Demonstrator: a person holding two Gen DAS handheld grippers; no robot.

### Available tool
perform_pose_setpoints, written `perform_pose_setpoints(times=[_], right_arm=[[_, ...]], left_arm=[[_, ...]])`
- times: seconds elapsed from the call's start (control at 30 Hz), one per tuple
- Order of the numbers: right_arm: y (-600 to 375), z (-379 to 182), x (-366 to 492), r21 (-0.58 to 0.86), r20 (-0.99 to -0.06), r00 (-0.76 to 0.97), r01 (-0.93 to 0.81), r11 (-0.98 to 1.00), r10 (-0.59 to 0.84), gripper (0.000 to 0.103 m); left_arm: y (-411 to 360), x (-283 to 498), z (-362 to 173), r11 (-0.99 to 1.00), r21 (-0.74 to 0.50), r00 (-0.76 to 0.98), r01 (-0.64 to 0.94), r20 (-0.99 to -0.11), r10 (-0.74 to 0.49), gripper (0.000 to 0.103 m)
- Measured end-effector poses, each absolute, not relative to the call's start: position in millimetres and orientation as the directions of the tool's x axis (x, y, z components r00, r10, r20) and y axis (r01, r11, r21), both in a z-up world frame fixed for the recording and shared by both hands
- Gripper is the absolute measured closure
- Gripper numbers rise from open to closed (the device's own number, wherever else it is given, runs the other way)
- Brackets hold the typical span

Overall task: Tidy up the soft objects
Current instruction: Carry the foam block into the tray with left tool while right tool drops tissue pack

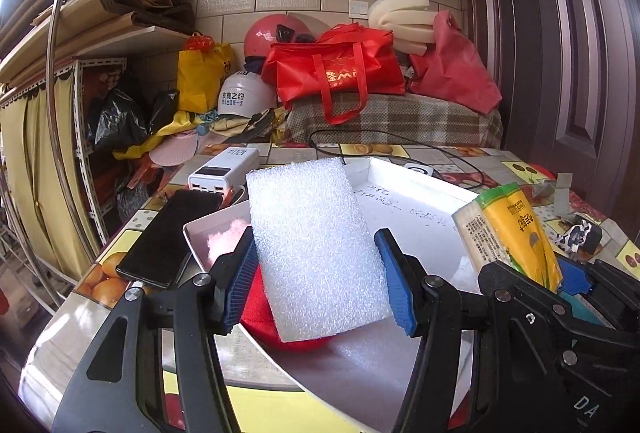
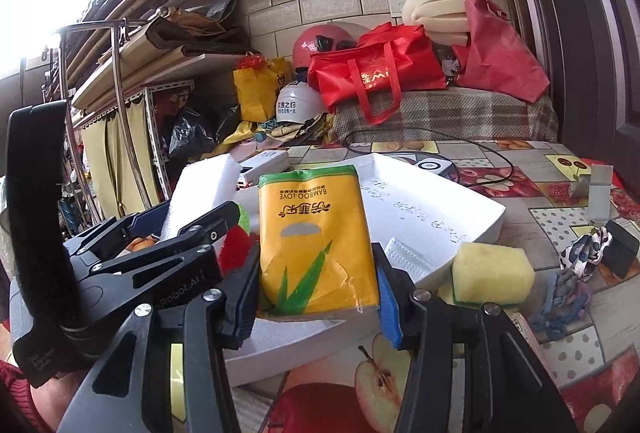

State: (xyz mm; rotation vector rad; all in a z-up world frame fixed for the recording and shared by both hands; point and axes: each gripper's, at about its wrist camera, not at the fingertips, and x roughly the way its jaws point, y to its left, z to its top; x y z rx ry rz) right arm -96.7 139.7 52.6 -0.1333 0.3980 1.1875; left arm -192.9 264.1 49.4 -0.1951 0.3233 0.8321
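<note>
Left tool (image 1: 318,277) clamped on white bubbly foam slab (image 1: 316,249), held over shallow white cardboard tray (image 1: 408,189); right tool (image 2: 318,291) clamped on yellow plastic-wrapped tissue pack (image 2: 316,237), above same tray. Both likely light, squashy; best pinched mid-width, gently. Plastic wrap probably slippery.
</note>
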Motion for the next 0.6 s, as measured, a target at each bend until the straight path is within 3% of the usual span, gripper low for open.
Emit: perform_pose_setpoints(times=[0.37, 0.6], right_arm=[[179, 54, -52, 0.091, -0.401, 0.432, -0.859, 0.504, 0.808, 0.053], [201, 54, -37, 0.046, -0.418, 0.476, -0.840, 0.541, 0.774, 0.053]], left_arm=[[284, -164, 51, 0.653, -0.008, 0.614, -0.757, -0.353, 0.706, 0.045], [300, -146, 47, 0.677, -0.015, 0.615, -0.736, -0.433, 0.659, 0.045]])
